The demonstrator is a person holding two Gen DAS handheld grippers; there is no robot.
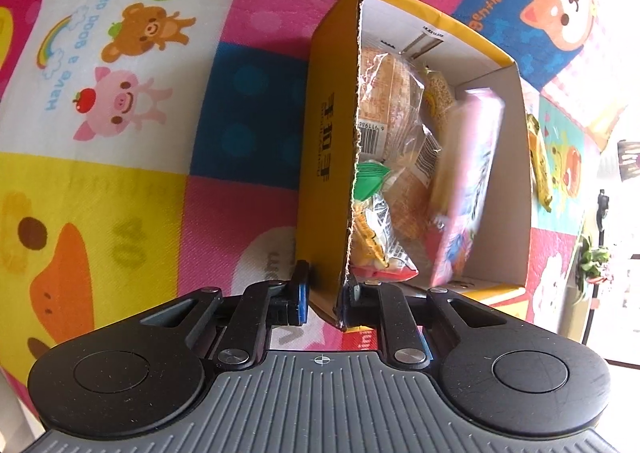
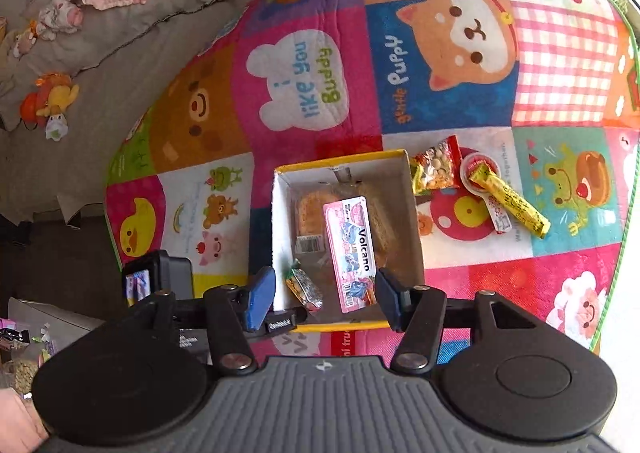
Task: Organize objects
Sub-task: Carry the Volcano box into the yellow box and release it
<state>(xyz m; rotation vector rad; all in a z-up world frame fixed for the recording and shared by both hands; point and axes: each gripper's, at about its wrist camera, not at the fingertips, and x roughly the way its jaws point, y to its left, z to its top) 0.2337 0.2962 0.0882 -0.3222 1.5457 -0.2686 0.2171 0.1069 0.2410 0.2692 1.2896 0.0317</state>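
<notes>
You have one yellow cardboard box (image 2: pixel 414 221) on one patchwork mat (image 2: pixel 460 285). Inside the box you can count four things: one pink packet (image 2: pixel 352 249), two wrapped breads (image 2: pixel 310 213), and one small snack pouch (image 2: pixel 305 286). Outside it, on the mat, lie three more: one bag of nuts (image 2: pixel 436 167), one jelly cup (image 2: pixel 476 169), one yellow stick pack (image 2: pixel 516 203).

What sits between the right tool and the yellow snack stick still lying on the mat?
Only the cardboard box's right wall. The right tool hovers open over the box; the yellow snack stick lies outside, resting on a red-lidded cup.
</notes>
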